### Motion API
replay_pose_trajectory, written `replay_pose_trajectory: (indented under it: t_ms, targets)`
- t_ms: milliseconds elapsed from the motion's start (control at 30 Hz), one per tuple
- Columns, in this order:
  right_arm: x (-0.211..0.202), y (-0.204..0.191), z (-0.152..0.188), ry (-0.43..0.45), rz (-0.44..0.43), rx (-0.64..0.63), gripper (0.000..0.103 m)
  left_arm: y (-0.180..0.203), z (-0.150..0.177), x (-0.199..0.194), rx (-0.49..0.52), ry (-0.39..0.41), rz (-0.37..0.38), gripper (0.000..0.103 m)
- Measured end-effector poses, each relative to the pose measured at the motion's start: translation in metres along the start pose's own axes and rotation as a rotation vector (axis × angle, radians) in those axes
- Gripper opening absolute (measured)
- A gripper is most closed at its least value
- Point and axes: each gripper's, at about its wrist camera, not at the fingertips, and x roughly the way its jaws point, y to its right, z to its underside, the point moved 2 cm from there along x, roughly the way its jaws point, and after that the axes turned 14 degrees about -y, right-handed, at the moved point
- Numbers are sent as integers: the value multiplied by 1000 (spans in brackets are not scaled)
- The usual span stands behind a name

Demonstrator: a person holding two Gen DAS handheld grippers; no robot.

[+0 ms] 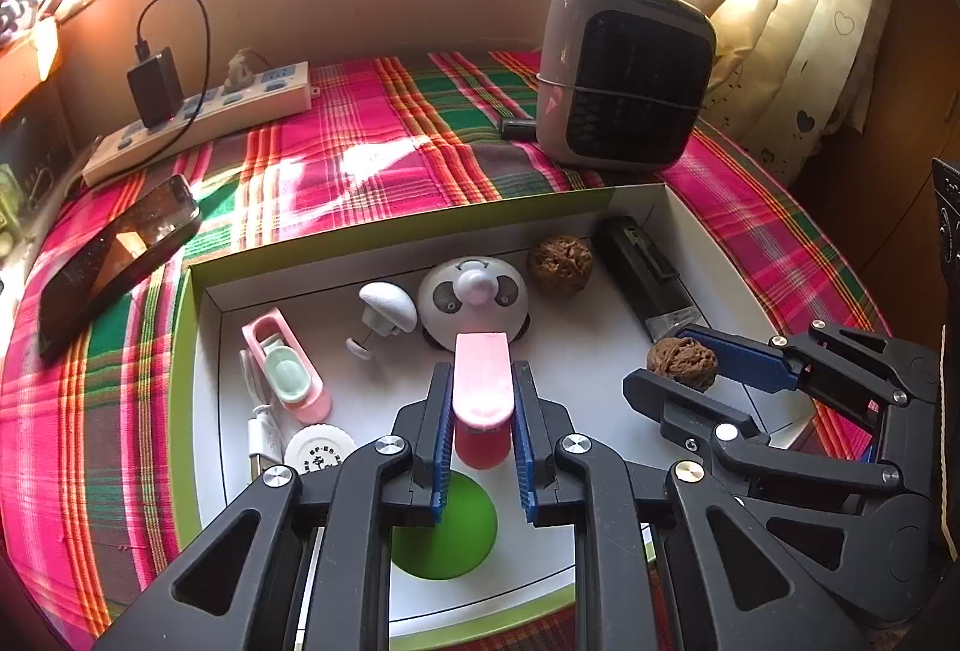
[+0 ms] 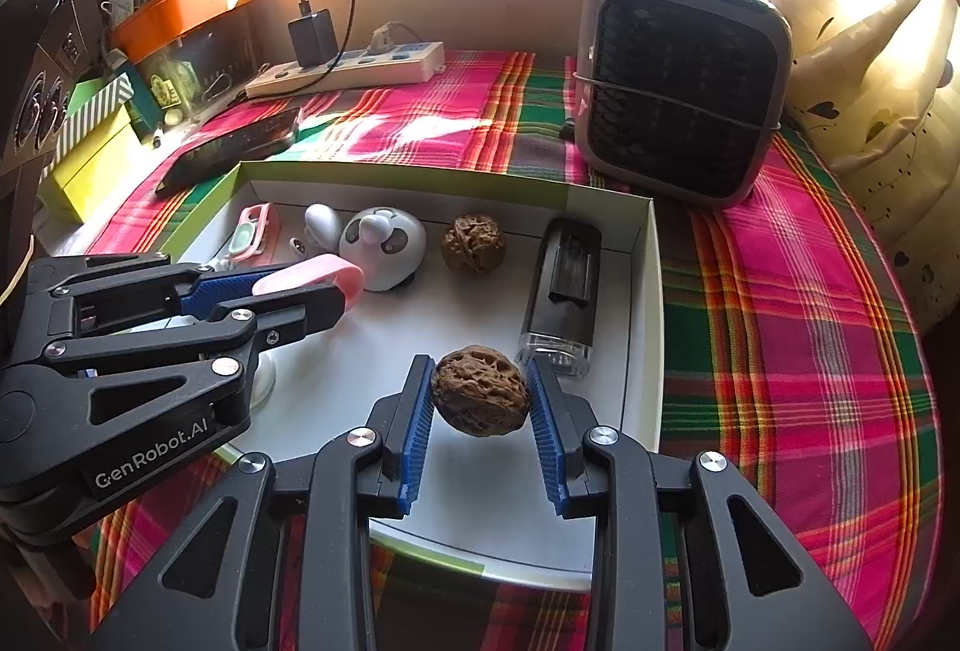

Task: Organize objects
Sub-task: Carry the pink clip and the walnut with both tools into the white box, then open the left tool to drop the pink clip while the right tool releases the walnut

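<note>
Covering the whole surface, a pink, green & red plaid cloth (image 2: pixel 780 291) lies under a window wall w/ sun streaming in; cream curtains (image 1: pixel 810 21) w/ heart print hang at right. A grey box-shaped fan heater (image 2: pixel 678 81) stands upright at the back right of the cloth, a white power strip (image 1: pixel 198 123) w/ a black charger (image 1: pixel 155 87) plugged in sits back left, and a dark phone (image 1: pixel 114 261) lies flat nr the left edge. Clutter incl. an orange box (image 2: pixel 186 6) crowds the far left ledge.

Front & centre is a shallow white tray w/ green rim (image 1: pixel 390 225). Inside it: a black rectangular device (image 2: pixel 561 285) along the right wall, a panda-face gadget (image 2: pixel 384 243) mid-back, a walnut (image 2: pixel 474 243) just beside it, a white mushroom-shaped item (image 1: pixel 389 306), a pink-and-mint toy (image 1: pixel 288 369) at left, a round white tin (image 1: pixel 318 450) & a green disc (image 1: pixel 447 525) at the front.

Both grippers point steeply down into the tray, side by side. Left gripper (image 1: pixel 483 399) has its jaws narrow, clamped on a pink flat-topped object (image 1: pixel 483 381) held above the tray floor, nr the panda. Right gripper (image 2: pixel 480 393) grips a second walnut (image 2: pixel 480 390) between its blue pads (image 2: pixel 417 429), lifted clear of the tray floor, just in front of the black device.
</note>
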Motion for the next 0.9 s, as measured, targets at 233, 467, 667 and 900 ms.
replay_pose_trajectory:
  t_ms: [233,467,667,900]
  targets:
    - [0,0,0,2,5,-4,33,1,0,0,-3,-2,-3,16]
    - [1,-2,0,-1,13,-8,33,0,1,0,-5,-2,-6,16]
    - [1,-1,0,-4,12,-6,33,1,1,0,-5,-1,-10,16]
    - [-2,-2,1,5,17,3,41,1,5,-3,-14,0,-26,21]
